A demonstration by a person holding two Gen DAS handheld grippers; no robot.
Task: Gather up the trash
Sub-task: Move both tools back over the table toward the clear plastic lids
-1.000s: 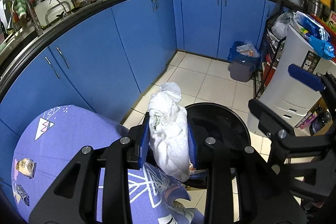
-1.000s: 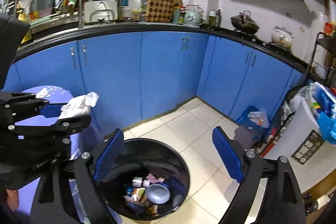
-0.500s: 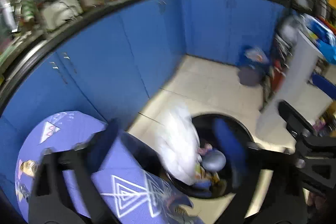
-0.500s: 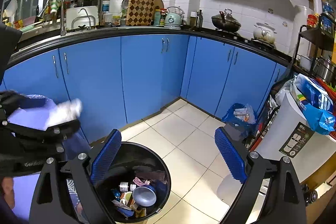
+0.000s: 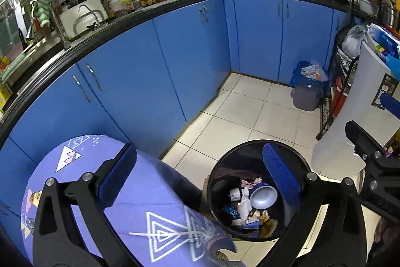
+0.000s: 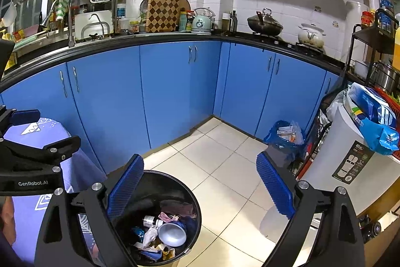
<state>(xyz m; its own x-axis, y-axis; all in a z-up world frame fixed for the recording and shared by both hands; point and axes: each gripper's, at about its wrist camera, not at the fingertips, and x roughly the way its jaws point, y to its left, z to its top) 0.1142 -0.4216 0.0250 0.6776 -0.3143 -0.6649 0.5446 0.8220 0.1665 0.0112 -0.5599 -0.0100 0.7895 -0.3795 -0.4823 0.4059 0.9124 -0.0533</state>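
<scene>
A: Trash [image 5: 250, 207] sits heaped in the black bin [image 5: 295, 159] at the lower right of the left wrist view: a crumpled white tissue [image 5: 243, 208], a small can, a pale bowl-shaped lid, wrappers. We keep the bin on the floor tiles right beside the bench [image 5: 140, 204] with the purple cloth, so whatever we lift off it has little way to go.

B: And our left hand-held gripper [image 5: 200, 182]?

A: Spread wide, blue pads far apart, nothing between them. One pad hangs over the cloth, the other over the bin's mouth, which suits a drop straight down.

B: The right hand-held gripper [image 6: 201, 188]?

A: Also spread wide and empty, above the bin's far edge and the tiles, touching nothing. We judge it is parked there to stay clear.

B: Anything left on the bench?

A: Small items at the lower left edge of the cloth; we can't tell what.
</scene>
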